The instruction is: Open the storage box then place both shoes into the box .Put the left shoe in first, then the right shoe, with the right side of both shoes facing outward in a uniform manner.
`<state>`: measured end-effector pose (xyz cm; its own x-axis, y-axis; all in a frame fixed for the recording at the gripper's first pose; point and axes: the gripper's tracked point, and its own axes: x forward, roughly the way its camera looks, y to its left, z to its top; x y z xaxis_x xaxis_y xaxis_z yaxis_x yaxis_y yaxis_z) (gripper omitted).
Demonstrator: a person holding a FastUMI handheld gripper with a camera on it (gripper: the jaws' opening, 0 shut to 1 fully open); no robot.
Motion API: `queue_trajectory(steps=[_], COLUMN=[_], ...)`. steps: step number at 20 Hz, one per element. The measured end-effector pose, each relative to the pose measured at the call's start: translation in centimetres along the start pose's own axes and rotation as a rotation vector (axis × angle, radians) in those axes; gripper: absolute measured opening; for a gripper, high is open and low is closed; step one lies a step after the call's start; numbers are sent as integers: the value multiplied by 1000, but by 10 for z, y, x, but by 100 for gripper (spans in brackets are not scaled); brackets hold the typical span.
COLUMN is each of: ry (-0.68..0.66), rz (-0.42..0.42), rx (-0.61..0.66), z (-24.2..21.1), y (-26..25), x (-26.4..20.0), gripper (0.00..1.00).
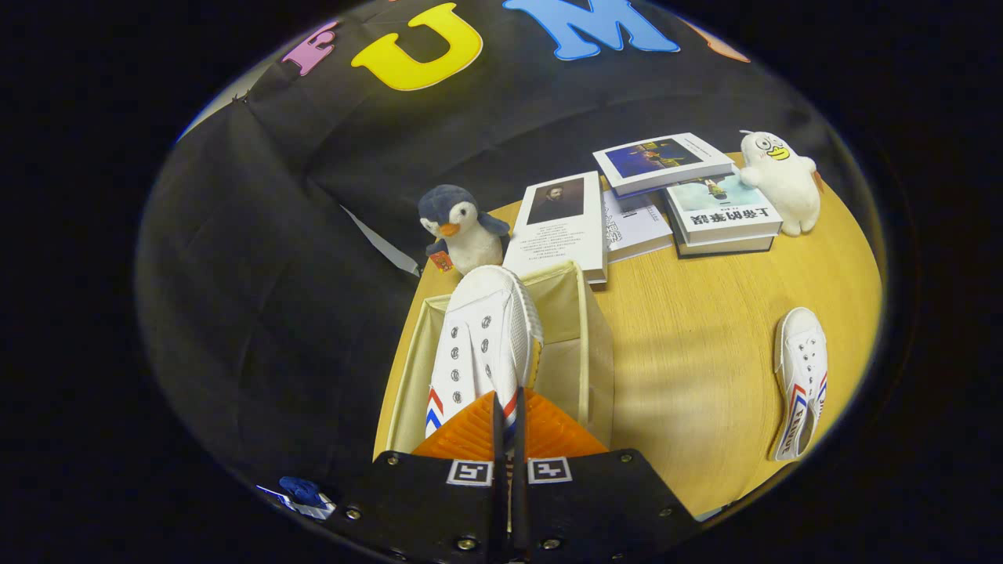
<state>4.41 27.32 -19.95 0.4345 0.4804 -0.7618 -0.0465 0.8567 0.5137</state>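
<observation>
My gripper [508, 419] is shut on the heel side of a white canvas shoe [479, 345] with red and blue stripes. That shoe hangs toe-forward over the open cream fabric storage box [584, 345], which stands at the table's left edge just ahead of the fingers. The second white shoe [801, 376] lies on the wooden table [689, 337] well to the right of the box, sole edge turned toward the table's rim.
A penguin plush [461, 227] stands just beyond the box. Behind it lie several books [560, 223], a stack of them [705, 204] further right, and a white duck plush [783, 180] at the far right. Black cloth hangs to the left.
</observation>
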Motion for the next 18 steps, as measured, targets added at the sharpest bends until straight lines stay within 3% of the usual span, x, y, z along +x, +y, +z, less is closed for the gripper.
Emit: queue_trajectory(steps=[18], ry=[113], rz=[-100], rx=[14], z=[-55], y=[17], x=[87], gripper=[2])
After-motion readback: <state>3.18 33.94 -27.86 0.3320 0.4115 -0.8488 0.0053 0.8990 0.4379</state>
